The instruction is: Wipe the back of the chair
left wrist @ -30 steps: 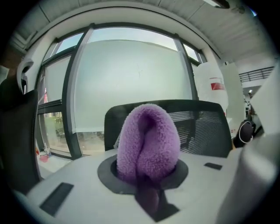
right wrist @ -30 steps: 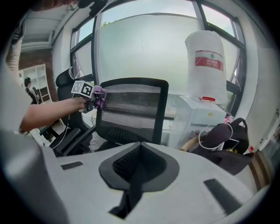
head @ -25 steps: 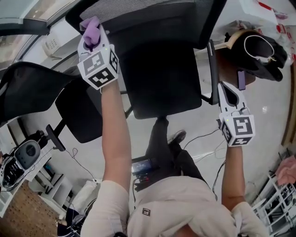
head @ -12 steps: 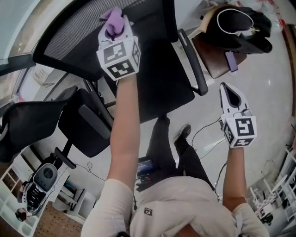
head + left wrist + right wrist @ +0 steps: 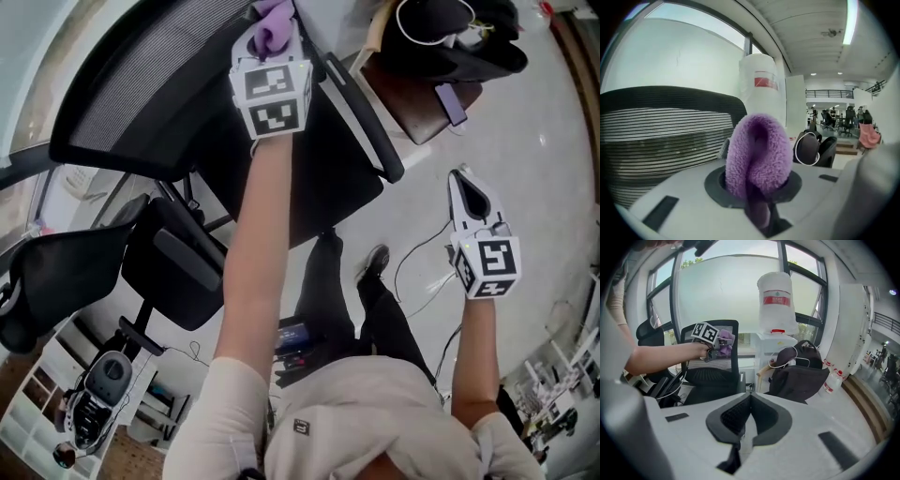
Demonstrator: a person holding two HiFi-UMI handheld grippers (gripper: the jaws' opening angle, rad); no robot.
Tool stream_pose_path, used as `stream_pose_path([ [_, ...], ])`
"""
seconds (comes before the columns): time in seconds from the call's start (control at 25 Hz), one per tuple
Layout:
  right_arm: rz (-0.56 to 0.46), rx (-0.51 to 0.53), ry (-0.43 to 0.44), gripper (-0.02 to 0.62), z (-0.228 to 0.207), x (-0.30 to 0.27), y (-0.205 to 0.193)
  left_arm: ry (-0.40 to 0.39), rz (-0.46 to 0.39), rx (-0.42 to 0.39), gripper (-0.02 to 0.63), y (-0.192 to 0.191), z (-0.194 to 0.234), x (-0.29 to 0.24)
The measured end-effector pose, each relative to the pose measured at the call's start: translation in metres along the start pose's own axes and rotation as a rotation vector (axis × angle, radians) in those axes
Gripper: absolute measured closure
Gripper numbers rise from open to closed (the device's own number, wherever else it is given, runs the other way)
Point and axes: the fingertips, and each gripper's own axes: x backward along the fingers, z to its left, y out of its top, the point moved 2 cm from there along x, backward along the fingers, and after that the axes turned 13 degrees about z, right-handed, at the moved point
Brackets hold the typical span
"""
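Since a second ago the left gripper [image 5: 272, 42] has swept along the upper rim of the chair back [image 5: 150, 84] to its far corner, while the right gripper [image 5: 466, 187] has barely shifted and hangs low, well apart, its fingers together on nothing. The left fingers are clamped on a folded purple cloth [image 5: 758, 150] beside the mesh; whether it touches is unclear. This looks like a wiping stroke at its end, so the next pass probably calls for dropping lower and drawing back across the mesh under steady pressure. The armrest [image 5: 361, 112] sits just below, a black backpack [image 5: 801, 376] and a water dispenser [image 5: 775, 301] stand near, and a second chair [image 5: 56, 272] crowds the other side.
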Motion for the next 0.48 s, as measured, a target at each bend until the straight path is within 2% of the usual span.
stream_pose_path([
  [0.08,-0.005,0.018,0.014,0.601,0.009,-0.002,0.005,0.040,0.005,0.007,0.531,-0.007,0.020,0.012],
  [0.2,-0.015,0.061,0.047,0.601,0.029,-0.008,0.017,0.125,0.018,0.068,0.531,-0.030,0.073,0.043],
  [0.48,-0.031,0.189,0.150,0.601,0.097,-0.028,0.048,0.470,0.050,0.239,0.531,-0.118,0.249,0.178],
])
